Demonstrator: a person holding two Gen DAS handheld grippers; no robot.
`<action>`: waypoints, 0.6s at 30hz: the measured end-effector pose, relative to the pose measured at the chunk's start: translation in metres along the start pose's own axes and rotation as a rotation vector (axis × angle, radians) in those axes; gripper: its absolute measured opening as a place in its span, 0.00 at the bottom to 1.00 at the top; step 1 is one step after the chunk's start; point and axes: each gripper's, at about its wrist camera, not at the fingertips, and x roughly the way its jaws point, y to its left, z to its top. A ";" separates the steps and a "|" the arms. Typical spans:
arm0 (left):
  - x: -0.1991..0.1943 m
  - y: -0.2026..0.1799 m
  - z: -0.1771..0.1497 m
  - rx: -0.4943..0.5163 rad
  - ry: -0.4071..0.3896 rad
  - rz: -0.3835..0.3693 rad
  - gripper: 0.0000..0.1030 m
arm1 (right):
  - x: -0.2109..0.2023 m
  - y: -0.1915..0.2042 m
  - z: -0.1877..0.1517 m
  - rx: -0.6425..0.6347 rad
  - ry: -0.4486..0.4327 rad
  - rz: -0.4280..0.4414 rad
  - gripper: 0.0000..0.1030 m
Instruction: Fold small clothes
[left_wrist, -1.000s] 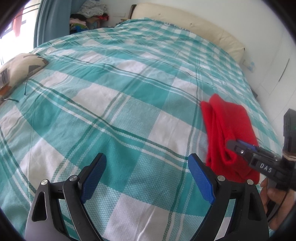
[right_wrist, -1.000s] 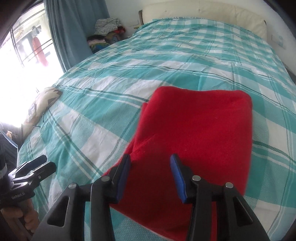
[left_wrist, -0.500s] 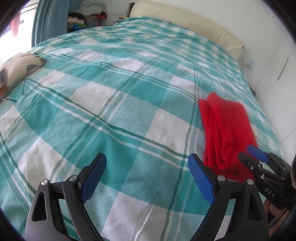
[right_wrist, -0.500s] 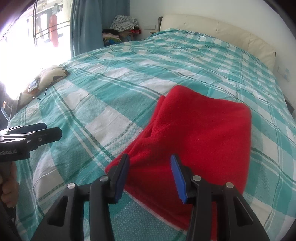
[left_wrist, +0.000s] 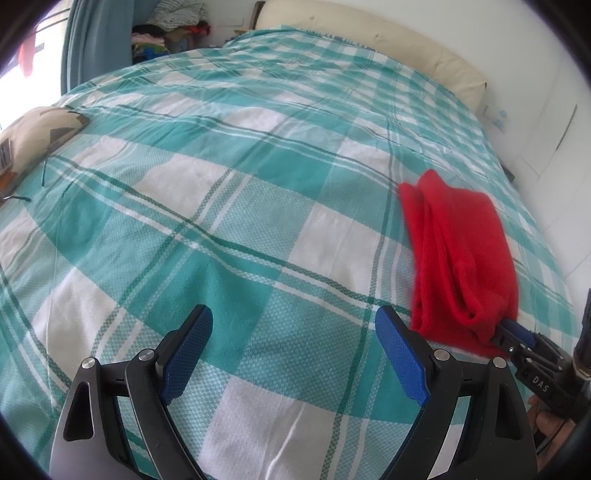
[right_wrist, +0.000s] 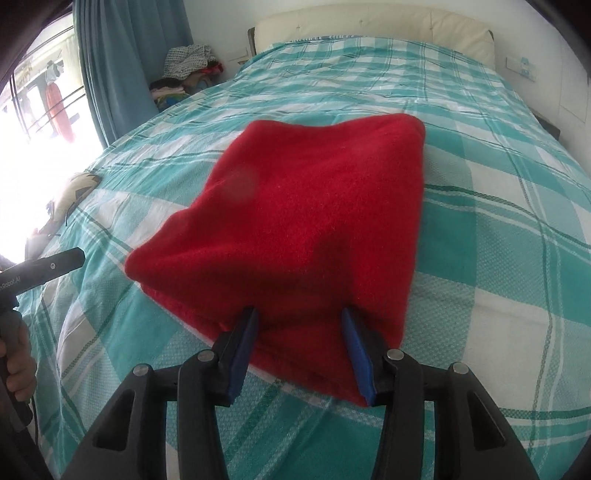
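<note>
A folded red cloth (right_wrist: 306, 214) is laid on the teal-and-white checked bedspread (left_wrist: 229, 206), sitting at about 3 o'clock in the left wrist view and filling the middle of the right wrist view. Its near edge looks a bit bunched up, with the layers stacked unevenly.

The right gripper (right_wrist: 299, 332) is pushed in at the cloth's near edge, around 6 o'clock in its own view. Its jaws are held partly apart, with the blue pads (right_wrist: 243, 343) set either side of the red fabric's edge; whether any pinch is being made can't really be told, since a clear gap is kept between them.

The left gripper (left_wrist: 293, 354) is held over bare bedspread at 6 o'clock, well apart from the cloth, jaws spread wide with nothing between them.

A patterned pillow (left_wrist: 37, 129) is seen at 9 o'clock by the bed's edge, a cream headboard (right_wrist: 373, 22) at 12, and a teal curtain (right_wrist: 110, 66) with a pile of clothes (right_wrist: 184, 74) at roughly 11.
</note>
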 end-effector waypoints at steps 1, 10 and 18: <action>0.000 0.001 0.000 -0.002 0.000 0.000 0.88 | -0.005 0.001 0.000 -0.002 -0.012 -0.006 0.47; -0.002 0.002 0.002 -0.010 0.000 -0.013 0.88 | -0.053 0.007 -0.004 -0.020 -0.114 -0.039 0.54; 0.001 0.002 -0.001 -0.004 0.025 -0.014 0.89 | -0.060 -0.015 -0.028 0.061 -0.088 -0.044 0.75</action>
